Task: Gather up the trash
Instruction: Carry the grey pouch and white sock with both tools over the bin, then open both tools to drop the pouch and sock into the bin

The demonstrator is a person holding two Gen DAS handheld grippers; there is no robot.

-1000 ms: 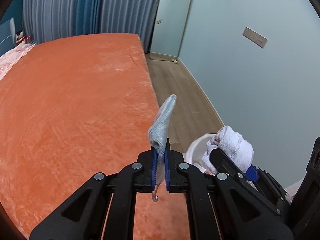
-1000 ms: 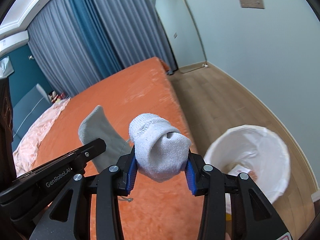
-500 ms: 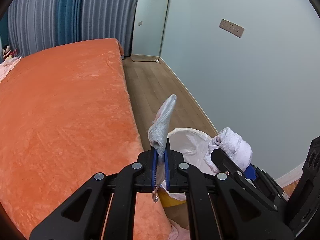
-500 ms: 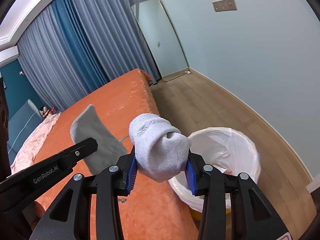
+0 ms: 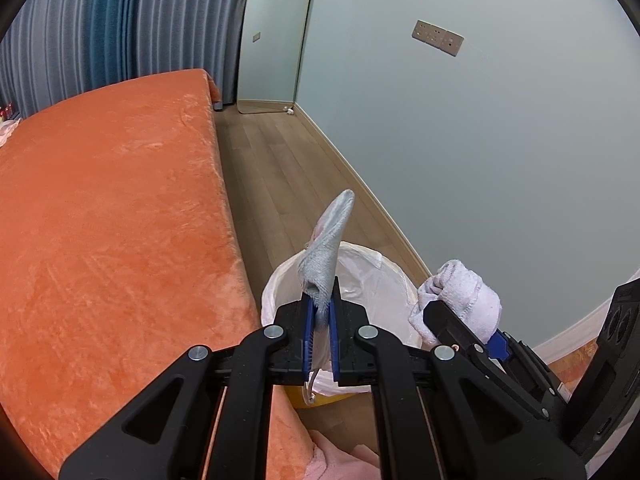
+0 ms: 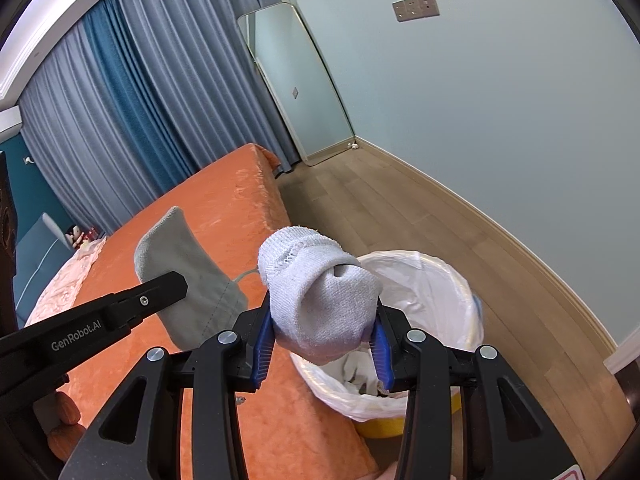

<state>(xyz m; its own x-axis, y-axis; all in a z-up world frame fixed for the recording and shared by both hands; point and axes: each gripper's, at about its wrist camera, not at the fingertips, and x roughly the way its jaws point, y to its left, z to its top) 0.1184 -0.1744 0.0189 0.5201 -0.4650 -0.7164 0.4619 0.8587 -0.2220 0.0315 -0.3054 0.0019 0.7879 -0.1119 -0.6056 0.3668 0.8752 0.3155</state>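
Observation:
My left gripper is shut on a flat grey cloth pouch that sticks up from the jaws; it also shows in the right wrist view. My right gripper is shut on a balled white sock, which also shows in the left wrist view. A yellow bin lined with a white bag stands on the floor by the bed; both grippers hover above and near its rim. Some trash lies at its bottom.
An orange bed fills the left. Wooden floor runs between the bed and a pale blue wall. A mirror leans in the far corner beside grey-blue curtains.
Both grippers have moved right, off the bed toward the bin, still holding the pouch and the sock. The bin now sits closer and more beneath them.

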